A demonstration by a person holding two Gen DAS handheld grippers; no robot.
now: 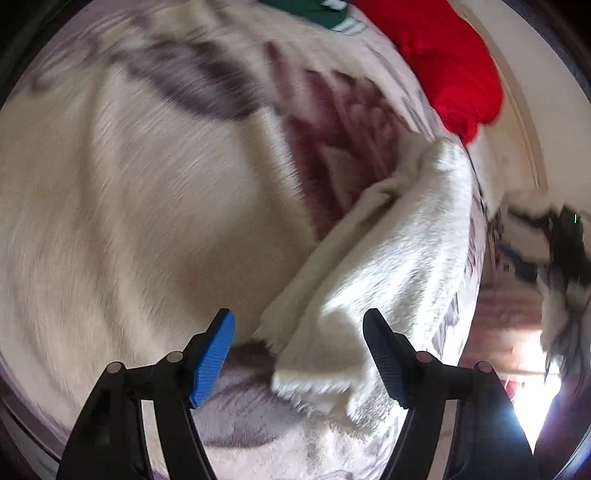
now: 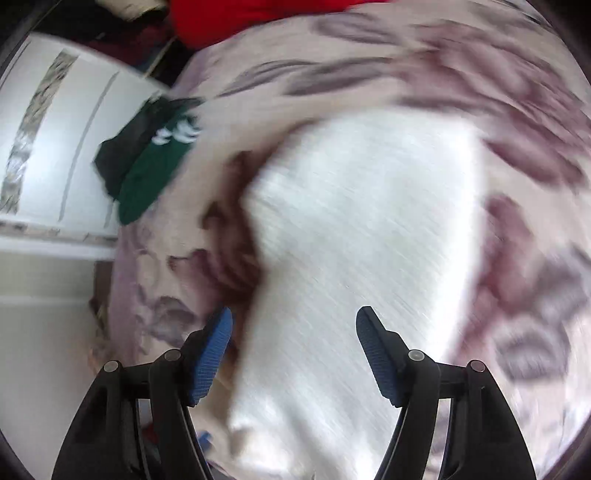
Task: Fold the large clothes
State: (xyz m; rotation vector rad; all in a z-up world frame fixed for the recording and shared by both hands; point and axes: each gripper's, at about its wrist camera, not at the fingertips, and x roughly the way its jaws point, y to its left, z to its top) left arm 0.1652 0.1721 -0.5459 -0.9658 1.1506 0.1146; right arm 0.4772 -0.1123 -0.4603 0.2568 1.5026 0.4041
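A large fluffy white garment lies spread on a floral bed cover. A long white part of it, perhaps a sleeve, runs from the far right down toward me. Its end lies between the fingers of my left gripper, which is open and holds nothing. In the right wrist view the white garment fills the middle, blurred by motion. My right gripper is open above it and holds nothing.
A red garment and a green garment with white stripes lie at the far side of the bed. The green one hangs near the bed's left edge beside a white cabinet. The bed's right edge drops to the floor.
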